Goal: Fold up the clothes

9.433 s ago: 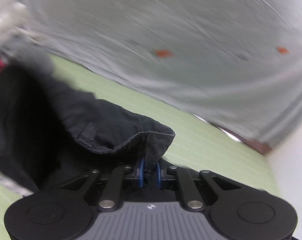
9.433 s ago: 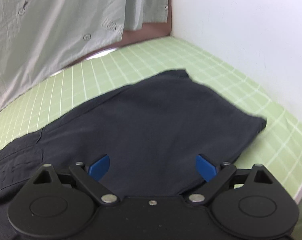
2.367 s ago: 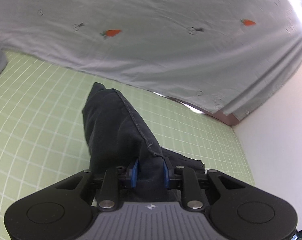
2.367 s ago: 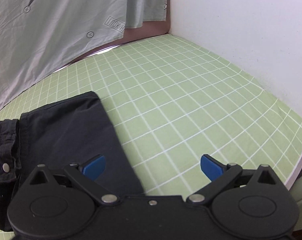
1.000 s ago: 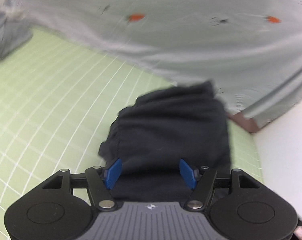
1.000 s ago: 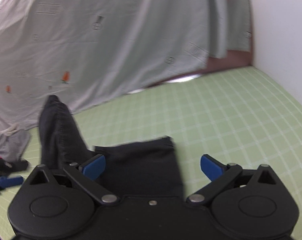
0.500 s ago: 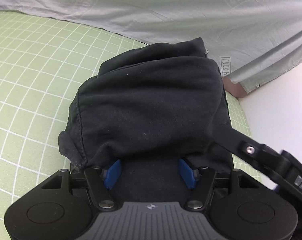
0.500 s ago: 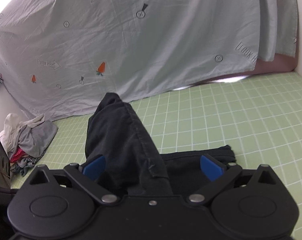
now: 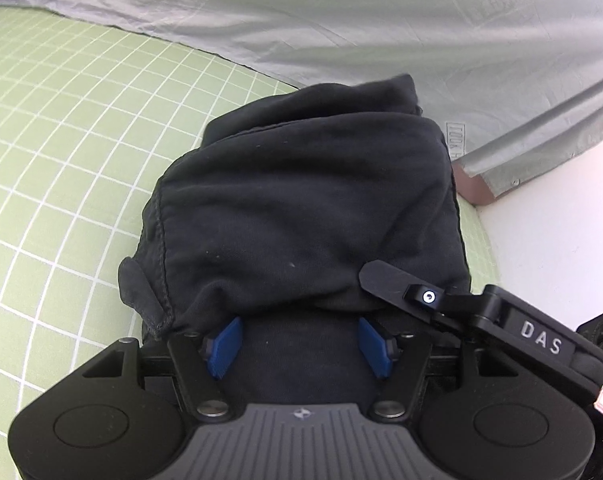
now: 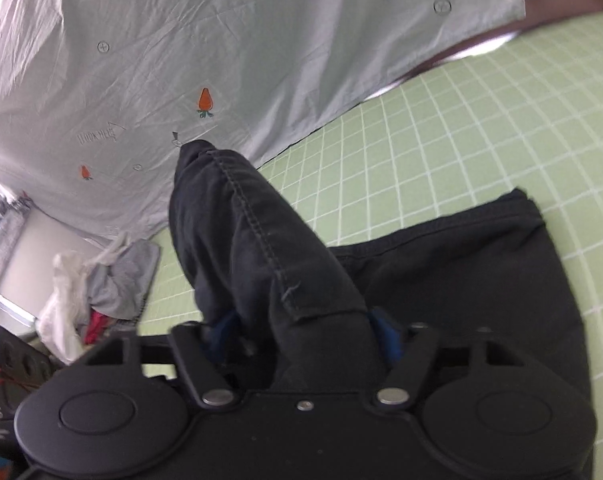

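A black garment (image 9: pixel 301 200) lies bunched and folded on the green checked mat (image 9: pixel 61 120). My left gripper (image 9: pixel 300 344) stands open low over its near edge; both blue pads show, with dark cloth lying between them and no grip. One black finger of my right gripper (image 9: pixel 385 280) reaches onto the garment from the right. In the right wrist view a raised, stitched ridge of the black garment (image 10: pixel 261 248) stands up between the jaws of my right gripper (image 10: pixel 303 334). Those jaws are closing on it, and the cloth half hides the blue pads.
A grey sheet with carrot prints (image 10: pixel 181 60) hangs along the far edge of the mat. A white wall (image 9: pixel 561 220) borders the mat beside the garment. A heap of grey, white and red clothes (image 10: pixel 101 280) lies off the mat's far corner.
My right gripper has come in over the garment's raised ridge and its jaws have narrowed around it. The left gripper came close to the garment, then held still with its jaws unchanged.
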A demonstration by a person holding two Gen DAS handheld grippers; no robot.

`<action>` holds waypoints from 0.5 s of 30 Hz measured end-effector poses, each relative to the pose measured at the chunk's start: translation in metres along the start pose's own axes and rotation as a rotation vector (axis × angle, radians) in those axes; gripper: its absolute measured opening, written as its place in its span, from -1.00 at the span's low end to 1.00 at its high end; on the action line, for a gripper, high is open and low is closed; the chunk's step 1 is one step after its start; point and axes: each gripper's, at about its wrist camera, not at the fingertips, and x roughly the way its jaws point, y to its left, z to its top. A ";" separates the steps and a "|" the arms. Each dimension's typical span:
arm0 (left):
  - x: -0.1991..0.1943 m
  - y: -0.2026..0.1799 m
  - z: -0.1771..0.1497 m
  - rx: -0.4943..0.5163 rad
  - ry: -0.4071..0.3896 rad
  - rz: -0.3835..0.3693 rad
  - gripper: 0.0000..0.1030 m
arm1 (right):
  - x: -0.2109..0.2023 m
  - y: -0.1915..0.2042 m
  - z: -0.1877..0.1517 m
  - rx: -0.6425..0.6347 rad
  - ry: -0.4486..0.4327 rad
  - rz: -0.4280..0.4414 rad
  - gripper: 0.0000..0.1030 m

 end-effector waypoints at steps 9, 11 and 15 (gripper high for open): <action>-0.067 0.022 0.035 -0.021 -0.160 -0.101 0.28 | -0.084 -0.088 -0.029 0.400 -0.120 -0.032 -0.51; -0.054 0.021 0.040 -0.020 -0.127 -0.085 0.29 | -0.090 -0.107 -0.037 0.425 -0.107 -0.162 -0.40; -0.025 0.001 0.031 0.060 -0.040 -0.033 0.46 | -0.086 -0.095 -0.034 0.318 -0.092 -0.295 0.07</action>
